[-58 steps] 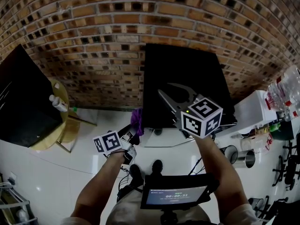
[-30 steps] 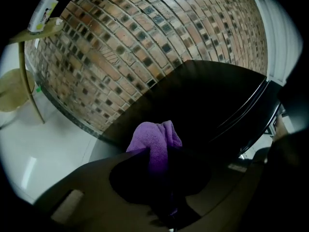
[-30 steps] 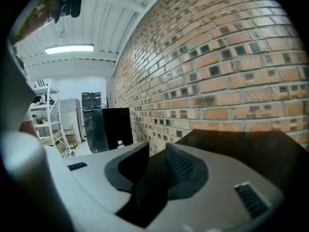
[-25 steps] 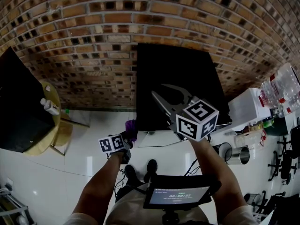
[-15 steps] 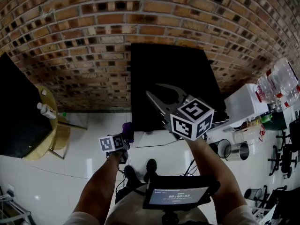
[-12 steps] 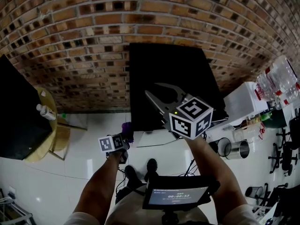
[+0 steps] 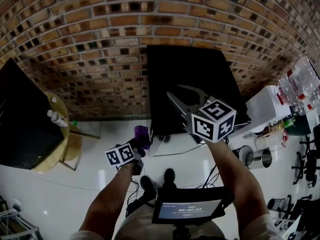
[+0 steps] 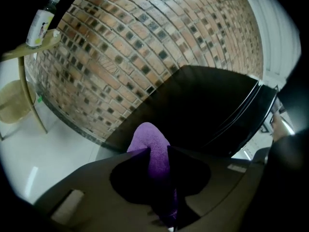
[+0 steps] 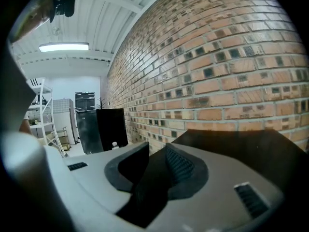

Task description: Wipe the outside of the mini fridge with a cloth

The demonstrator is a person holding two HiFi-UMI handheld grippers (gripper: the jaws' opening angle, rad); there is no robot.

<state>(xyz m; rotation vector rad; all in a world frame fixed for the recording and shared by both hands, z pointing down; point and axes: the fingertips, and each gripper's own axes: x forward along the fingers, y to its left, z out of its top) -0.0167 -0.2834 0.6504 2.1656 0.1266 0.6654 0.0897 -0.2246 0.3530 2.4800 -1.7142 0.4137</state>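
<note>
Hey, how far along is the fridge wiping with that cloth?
Done: the left tool is clamped on the purple cloth. In hand: the cloth is held by the black fridge's side; whether it touches is unclear. The right tool is open and empty over the fridge top. Left: the wiping itself; the dark surfaces don't show what is already wiped.

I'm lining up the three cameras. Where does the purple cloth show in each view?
Head view: cloth left of centre, at the fridge's lower left corner.
Left gripper view: low centre, clamped in the left tongs, with the fridge behind.
Right gripper view: not in it.
Shared landmark: the brick wall, seen in all three views.
</note>
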